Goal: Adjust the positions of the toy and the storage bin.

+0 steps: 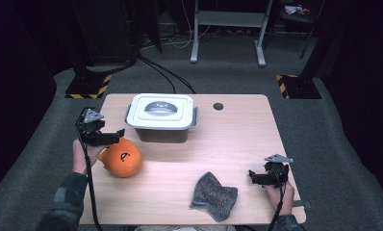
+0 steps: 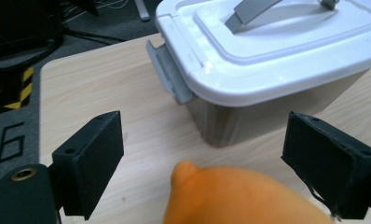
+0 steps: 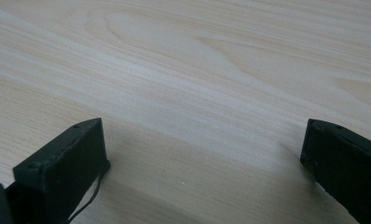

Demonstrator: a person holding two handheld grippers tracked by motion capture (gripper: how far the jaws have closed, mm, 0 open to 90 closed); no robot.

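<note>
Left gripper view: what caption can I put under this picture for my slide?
Open left gripper hovers over an orange ball beside a white-lidded box.

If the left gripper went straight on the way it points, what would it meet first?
Probably the lidded box ahead; the left gripper stands open above the orange pumpkin, likely clearing it, though depth is unclear.

The high view looks forward and down from above the table's (image 1: 237,144) near edge, taking in the whole top. The left gripper view sits low and close, facing the white lidded box (image 2: 277,51) near the far edge, shared with the high view. The right gripper view looks closely at bare tabletop.
</note>
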